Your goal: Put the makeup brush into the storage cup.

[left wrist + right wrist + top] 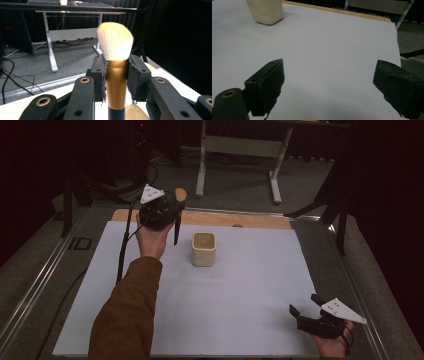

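Left gripper view: left claw is pinching an unlabelled makeup brush upright; right claw is resting spread, near right.

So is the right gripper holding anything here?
No, the right gripper has its jaws spread wide over the bare white sheet with nothing between them.

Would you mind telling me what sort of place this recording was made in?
Most likely a lab or workshop set up for recording, not a home. A white sheet covers the table, dark curtains close it in, and loose cables run over grey carpet by a desk frame. The left gripper holds a makeup brush.
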